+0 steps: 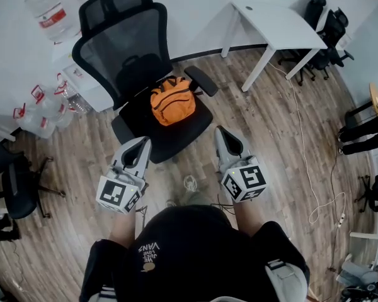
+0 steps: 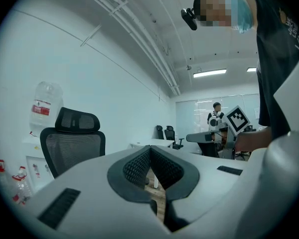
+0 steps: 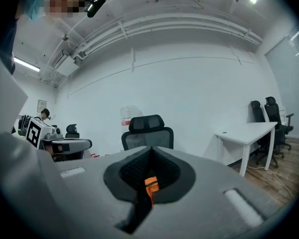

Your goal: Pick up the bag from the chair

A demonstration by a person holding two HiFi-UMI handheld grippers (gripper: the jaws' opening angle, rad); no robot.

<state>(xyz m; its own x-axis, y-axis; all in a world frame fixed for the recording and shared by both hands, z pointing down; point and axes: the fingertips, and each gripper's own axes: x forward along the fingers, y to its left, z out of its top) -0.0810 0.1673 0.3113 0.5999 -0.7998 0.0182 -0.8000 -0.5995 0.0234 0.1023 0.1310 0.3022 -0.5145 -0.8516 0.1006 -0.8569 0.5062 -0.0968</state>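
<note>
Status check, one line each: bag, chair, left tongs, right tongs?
orange bag: lying on the chair seat, untouched.
chair: upright, bag on its seat.
left tongs: shut, empty, apart from the bag.
right tongs: shut, empty, apart from the bag.
</note>
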